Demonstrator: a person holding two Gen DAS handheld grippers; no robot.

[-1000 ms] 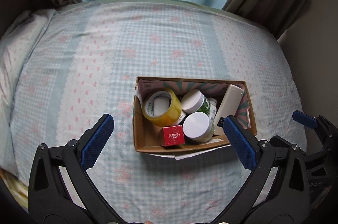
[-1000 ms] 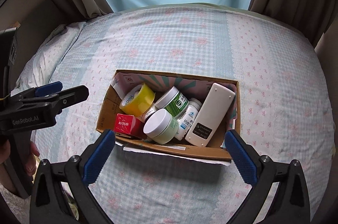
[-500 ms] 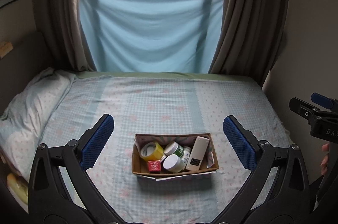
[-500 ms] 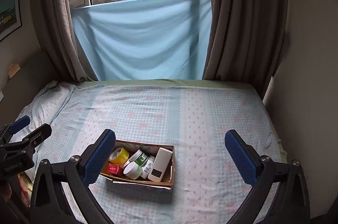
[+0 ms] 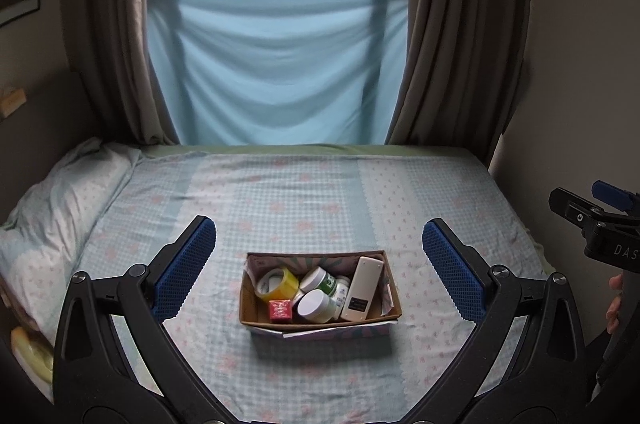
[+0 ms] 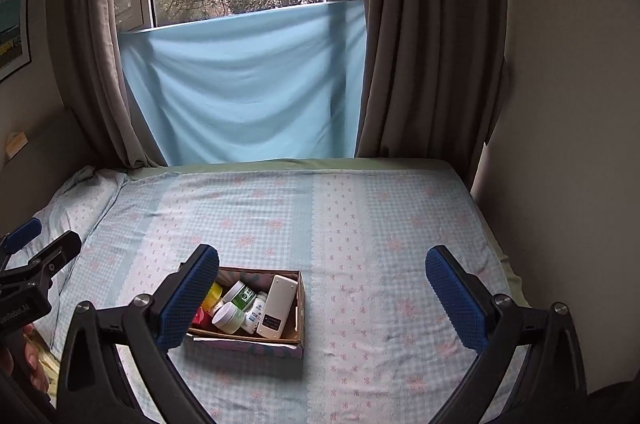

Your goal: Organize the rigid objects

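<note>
Both the left gripper (image 5: 319, 268) and right gripper (image 6: 322, 298) hover spread and empty, well back from the box (image 5: 316, 324) on the bed (image 5: 304, 192), whose tape (image 5: 278, 284), 2 jars, bottle and remote (image 5: 362, 288) look packed, so little remains but a check.

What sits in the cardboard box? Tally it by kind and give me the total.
Yellow tape roll: 1
Red box: 1
White-lidded jars, one with a green label, one pale green: 2
White bottle: 1
White remote control: 1
Total: 6, all in the cardboard box.
</note>
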